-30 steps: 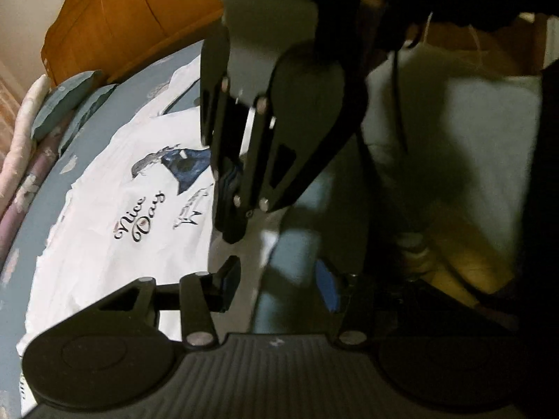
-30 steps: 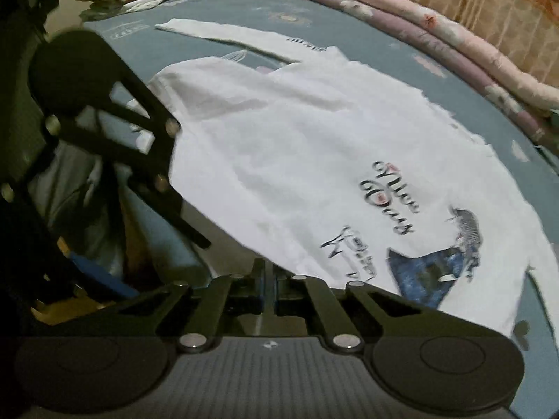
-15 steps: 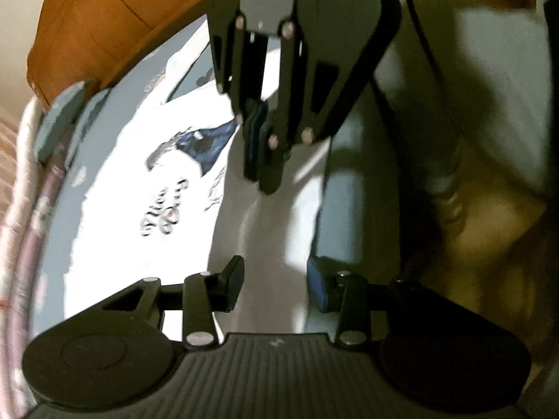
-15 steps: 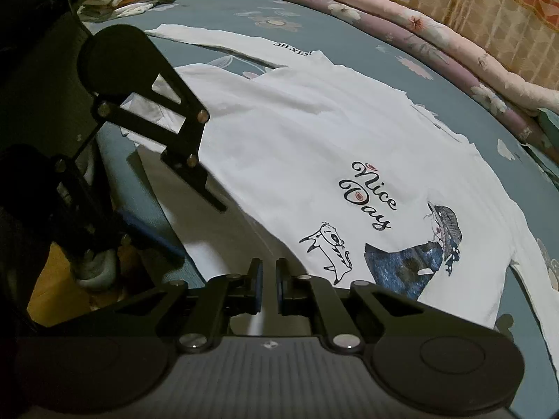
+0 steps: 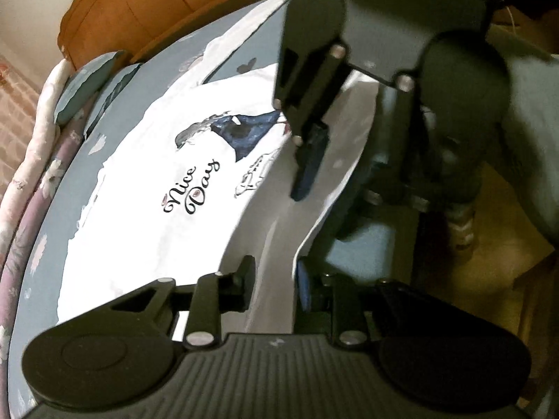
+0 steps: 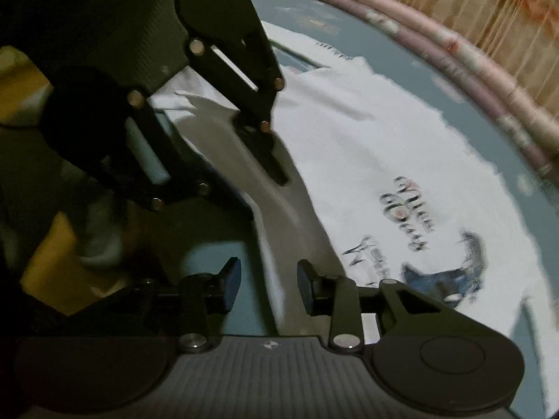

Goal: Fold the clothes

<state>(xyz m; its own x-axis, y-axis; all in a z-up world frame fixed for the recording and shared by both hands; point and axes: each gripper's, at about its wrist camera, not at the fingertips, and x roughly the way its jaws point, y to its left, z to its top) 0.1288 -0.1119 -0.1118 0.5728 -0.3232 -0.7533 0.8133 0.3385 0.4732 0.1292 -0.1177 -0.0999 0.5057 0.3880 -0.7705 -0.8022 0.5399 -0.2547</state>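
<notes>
The bed (image 5: 52,216), in its blue-grey sheet, spreads out ahead of both my grippers and fills most of each view. At its far side, beyond my right fingers, long rolled quilts (image 6: 464,66) in pink and mauve lie along the edge. Past the tips of my left fingers stands an orange-brown wooden headboard (image 5: 139,10), with blue pillows (image 5: 87,87) at its foot.

The white shirt (image 5: 146,230) lies flat on the sheet, print side up, reaching away from both pairs of fingers. Its hem runs along the near edge of the bed and passes right between my fingers on both sides. On its chest is the script "Nice Day" (image 5: 191,190), beside a dark blue figure (image 5: 244,132) and a small line-drawn cat, ahead and left of my left fingers, ahead and right of my right ones.

My left gripper (image 5: 270,281) is closing, a narrow gap remaining, with the hem's fold (image 5: 276,244) standing in that gap; I cannot tell whether the pads press it yet. My right gripper (image 6: 269,284) is opening, its pads visibly clear of the cloth edge (image 6: 269,272) that hangs between them.
</notes>
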